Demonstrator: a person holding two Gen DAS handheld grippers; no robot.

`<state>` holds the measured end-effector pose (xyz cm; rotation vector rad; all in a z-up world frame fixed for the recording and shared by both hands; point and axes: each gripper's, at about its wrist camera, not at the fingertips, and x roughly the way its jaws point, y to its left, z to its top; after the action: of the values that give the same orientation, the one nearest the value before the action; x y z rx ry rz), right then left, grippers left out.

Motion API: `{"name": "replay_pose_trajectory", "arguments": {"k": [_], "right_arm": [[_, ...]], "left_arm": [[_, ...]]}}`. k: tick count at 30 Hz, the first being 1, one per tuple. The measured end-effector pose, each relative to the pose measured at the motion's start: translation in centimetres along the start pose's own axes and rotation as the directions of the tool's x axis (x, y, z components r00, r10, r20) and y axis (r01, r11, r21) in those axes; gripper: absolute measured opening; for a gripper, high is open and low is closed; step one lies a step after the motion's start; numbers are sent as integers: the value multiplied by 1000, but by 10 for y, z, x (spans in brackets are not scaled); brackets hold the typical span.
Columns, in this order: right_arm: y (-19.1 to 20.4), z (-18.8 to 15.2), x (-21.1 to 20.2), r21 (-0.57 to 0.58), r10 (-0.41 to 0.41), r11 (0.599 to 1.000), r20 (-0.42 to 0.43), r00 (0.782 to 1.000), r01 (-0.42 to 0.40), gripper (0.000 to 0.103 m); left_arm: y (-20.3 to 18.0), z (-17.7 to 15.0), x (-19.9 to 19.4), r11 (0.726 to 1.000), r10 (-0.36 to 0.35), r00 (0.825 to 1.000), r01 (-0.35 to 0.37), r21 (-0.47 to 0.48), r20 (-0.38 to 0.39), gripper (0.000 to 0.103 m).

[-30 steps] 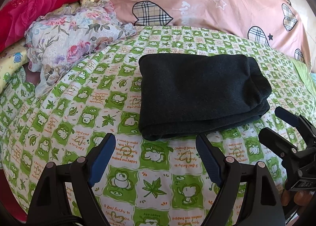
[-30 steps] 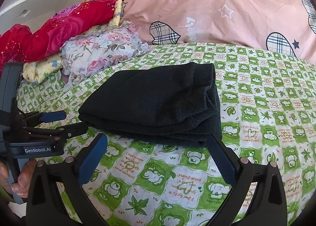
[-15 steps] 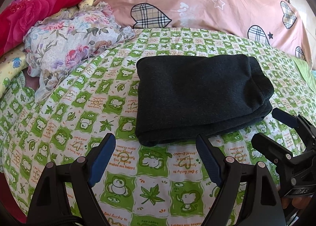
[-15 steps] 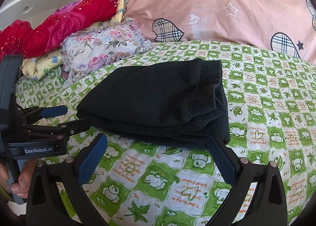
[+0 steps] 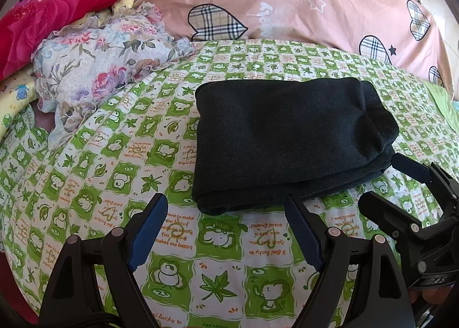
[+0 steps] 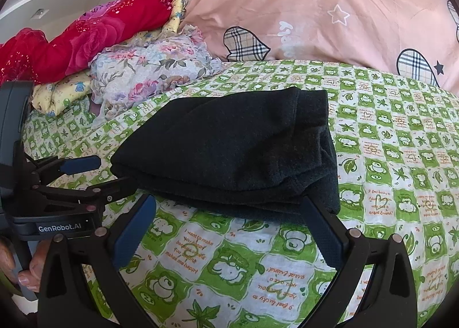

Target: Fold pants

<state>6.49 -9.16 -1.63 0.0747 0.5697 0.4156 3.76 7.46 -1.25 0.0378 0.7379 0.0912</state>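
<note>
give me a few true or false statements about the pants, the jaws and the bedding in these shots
1. The dark pants lie folded into a compact stack on the green patterned sheet. True.
2. The left gripper is clamped on the pants. False: its jaws stand open with only sheet between them.
3. The right gripper is open, just short of the pants' near edge. True.
4. A red rose-print cloth covers the pants. False: it is piled at the far left, apart from them.
5. A pink cover with plaid hearts rises behind the pants. True.
</note>
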Motion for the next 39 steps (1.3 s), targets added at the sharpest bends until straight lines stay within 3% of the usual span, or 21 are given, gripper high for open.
{"name": "replay_pose_trajectory", "arguments": {"k": [39], "right_arm": [[7, 12, -15, 0, 19, 1000, 28, 999, -19, 101]], "left_arm": [[0, 5, -15, 1000, -1, 1000, 1, 12, 28, 86]]}}
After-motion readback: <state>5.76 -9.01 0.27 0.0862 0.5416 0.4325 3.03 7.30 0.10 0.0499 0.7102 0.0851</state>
